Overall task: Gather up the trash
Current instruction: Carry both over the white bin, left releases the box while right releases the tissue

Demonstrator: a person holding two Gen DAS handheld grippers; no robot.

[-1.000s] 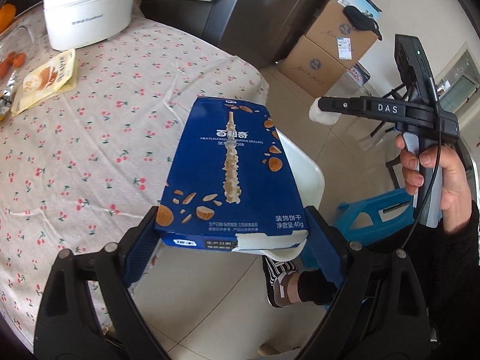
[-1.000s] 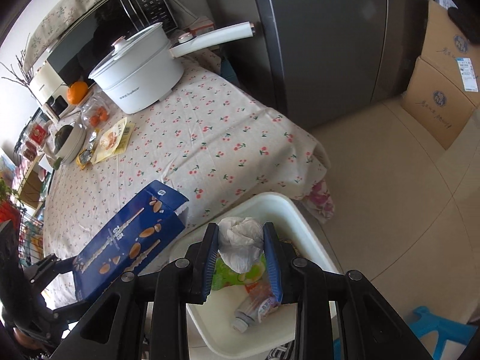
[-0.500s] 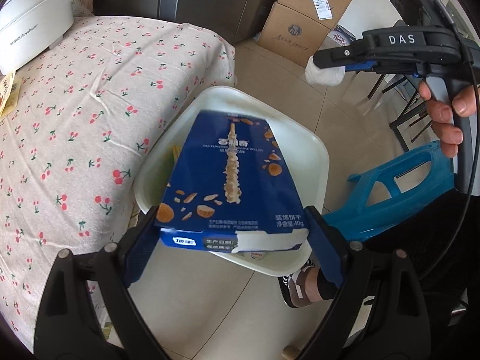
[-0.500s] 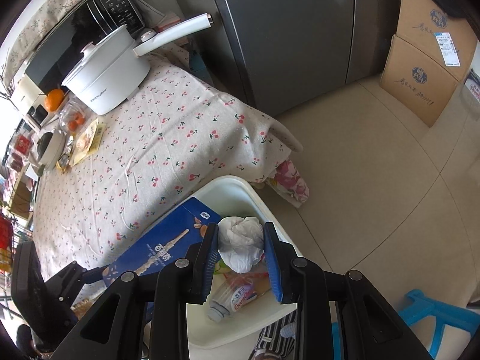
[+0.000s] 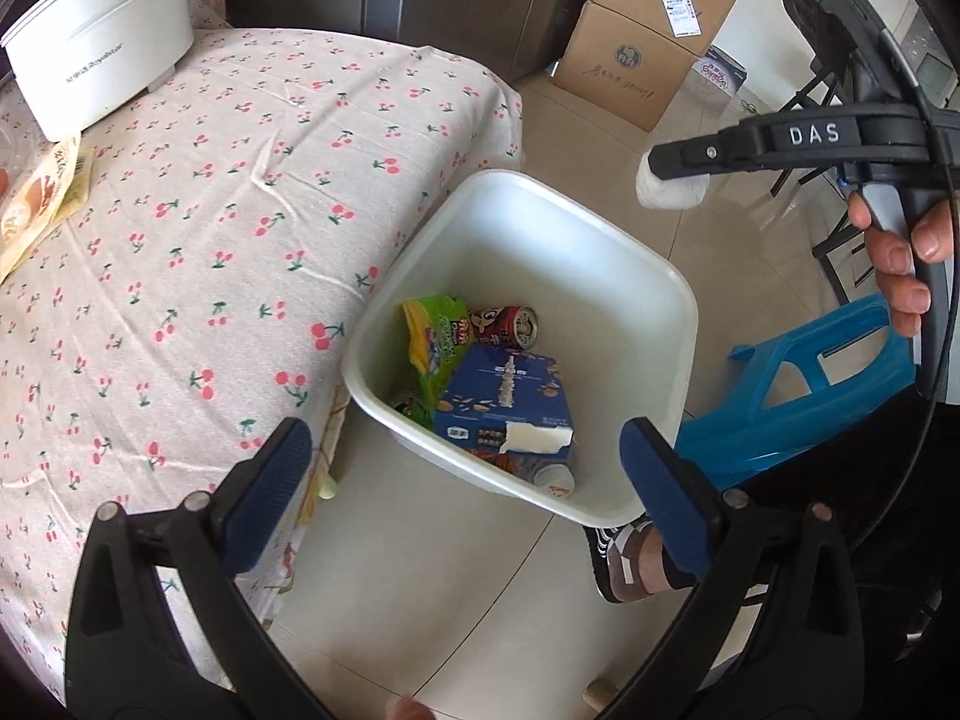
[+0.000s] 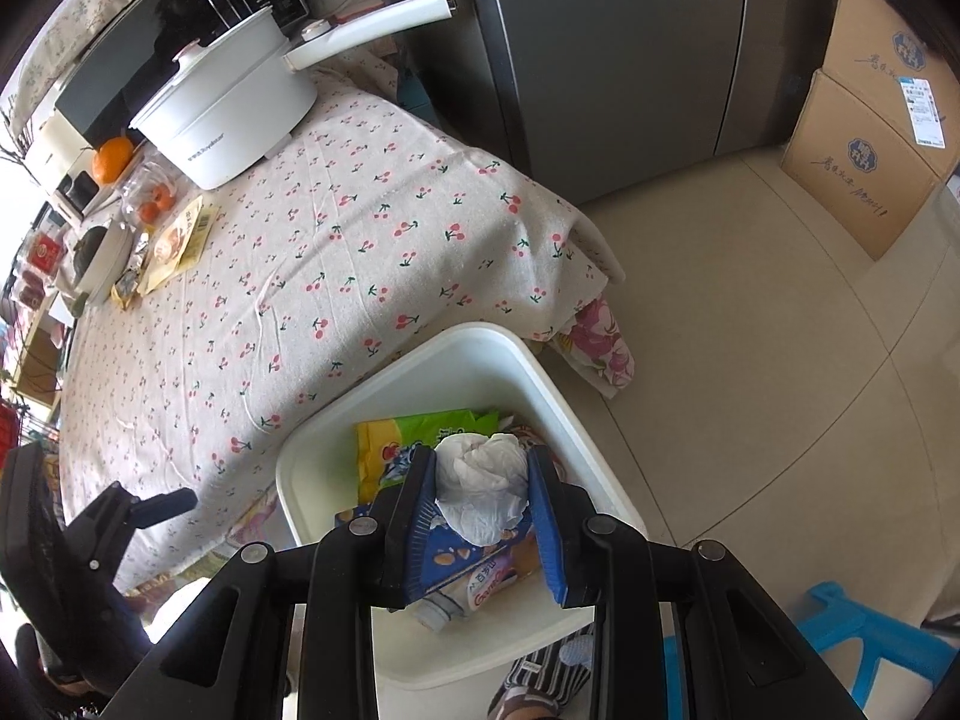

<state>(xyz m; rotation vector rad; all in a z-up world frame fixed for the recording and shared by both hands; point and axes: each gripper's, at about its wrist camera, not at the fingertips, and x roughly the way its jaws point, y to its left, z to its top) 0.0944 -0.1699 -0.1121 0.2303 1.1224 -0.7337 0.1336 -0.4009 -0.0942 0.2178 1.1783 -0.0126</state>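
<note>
Your left claw (image 5: 462, 474) stands spread wide with nothing between its blue pads, hovering above the near rim of the white bin (image 5: 654, 276). Your right claw (image 6: 483, 492) is pinching a crumpled white tissue (image 6: 483, 495) between its blue pads, directly over the bin's opening; in the left wrist view that tissue shows at the claw's tip, above the floor beyond the bin's far corner.

Inside the bin, the blue biscuit box (image 5: 507, 405) lies flat on top of the other trash, its torn end toward you. Beside it lies a green snack bag (image 5: 435, 336), with a red drink can (image 5: 504, 327) on its side just behind the box. A plastic bottle (image 5: 552, 477) pokes out from under the box's near end.

The bin sits on the tiled floor, just beside the corner of the table (image 5: 198, 252) with its cherry-print cloth. A white electric pot (image 5: 102, 42) stands at the table's far end, and a yellow snack packet (image 5: 36, 207) lies near it. A blue plastic stool (image 5: 804, 384) stands to the bin's right.
</note>
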